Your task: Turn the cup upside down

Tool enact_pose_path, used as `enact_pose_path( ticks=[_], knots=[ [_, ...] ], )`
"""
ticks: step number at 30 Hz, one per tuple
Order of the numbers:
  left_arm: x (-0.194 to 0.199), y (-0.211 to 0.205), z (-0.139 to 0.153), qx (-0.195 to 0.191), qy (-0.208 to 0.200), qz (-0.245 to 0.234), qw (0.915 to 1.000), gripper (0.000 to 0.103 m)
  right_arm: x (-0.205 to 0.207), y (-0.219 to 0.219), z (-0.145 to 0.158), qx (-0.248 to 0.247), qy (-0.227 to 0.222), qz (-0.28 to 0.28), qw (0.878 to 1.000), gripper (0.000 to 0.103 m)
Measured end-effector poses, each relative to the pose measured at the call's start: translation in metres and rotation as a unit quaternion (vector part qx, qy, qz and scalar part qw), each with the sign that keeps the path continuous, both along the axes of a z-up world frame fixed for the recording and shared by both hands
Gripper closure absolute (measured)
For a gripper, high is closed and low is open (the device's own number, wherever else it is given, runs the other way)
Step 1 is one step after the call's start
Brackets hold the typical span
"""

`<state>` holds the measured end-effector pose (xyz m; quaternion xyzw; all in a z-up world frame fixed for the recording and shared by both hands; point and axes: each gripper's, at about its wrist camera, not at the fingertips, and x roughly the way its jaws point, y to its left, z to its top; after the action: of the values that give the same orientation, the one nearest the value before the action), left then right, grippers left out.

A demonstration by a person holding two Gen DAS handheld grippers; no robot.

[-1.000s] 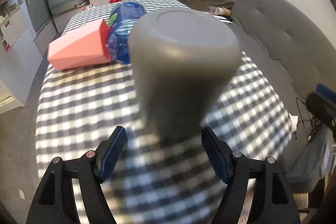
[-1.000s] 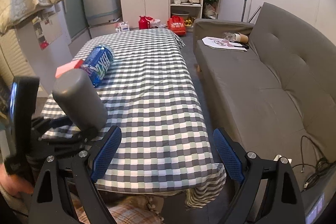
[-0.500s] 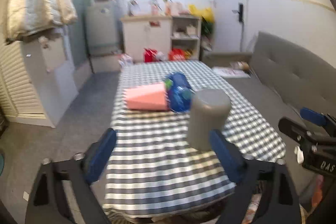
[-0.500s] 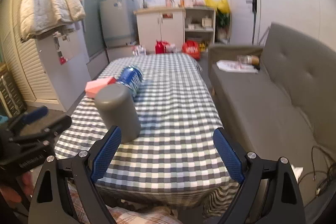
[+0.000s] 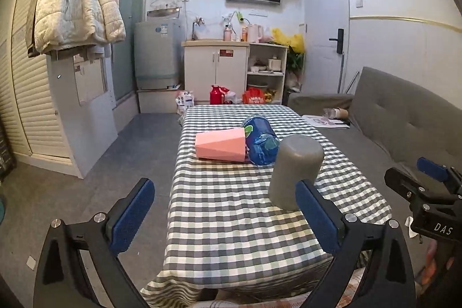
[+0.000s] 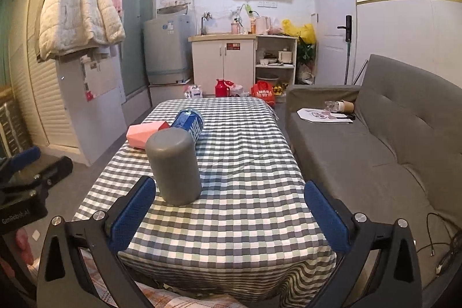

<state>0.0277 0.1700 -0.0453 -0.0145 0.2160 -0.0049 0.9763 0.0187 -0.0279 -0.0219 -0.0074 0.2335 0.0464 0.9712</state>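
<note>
A grey cup point(image 5: 294, 171) stands upside down, closed base up, on the checkered tablecloth point(image 5: 231, 207) near the table's front; it also shows in the right wrist view point(image 6: 176, 166). My left gripper point(image 5: 225, 217) is open and empty, held back from the table with the cup beyond its right finger. My right gripper point(image 6: 228, 211) is open and empty, pulled back from the table's front edge, with the cup just beyond its left finger.
A pink faceted cup point(image 5: 221, 145) and a blue bottle point(image 5: 260, 143) lie on their sides behind the grey cup. A grey sofa point(image 6: 375, 146) runs along the table's right. Cabinets and a washing machine stand at the far wall.
My left gripper let go of the grey cup and drew back and up from it. The cup stays upside down on the table. The right gripper also drew back.
</note>
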Motion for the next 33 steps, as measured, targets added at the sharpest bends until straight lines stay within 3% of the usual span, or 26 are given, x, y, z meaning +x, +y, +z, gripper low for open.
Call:
enact_pose_path(
  ticks=[33],
  knots=[
    [-0.0003,0.0007,-0.003,0.0,0.017,-0.001,0.9998,0.0,-0.0086,0.0104,0.0007,-0.032,-0.008,0.002,0.999,0.0]
  ],
)
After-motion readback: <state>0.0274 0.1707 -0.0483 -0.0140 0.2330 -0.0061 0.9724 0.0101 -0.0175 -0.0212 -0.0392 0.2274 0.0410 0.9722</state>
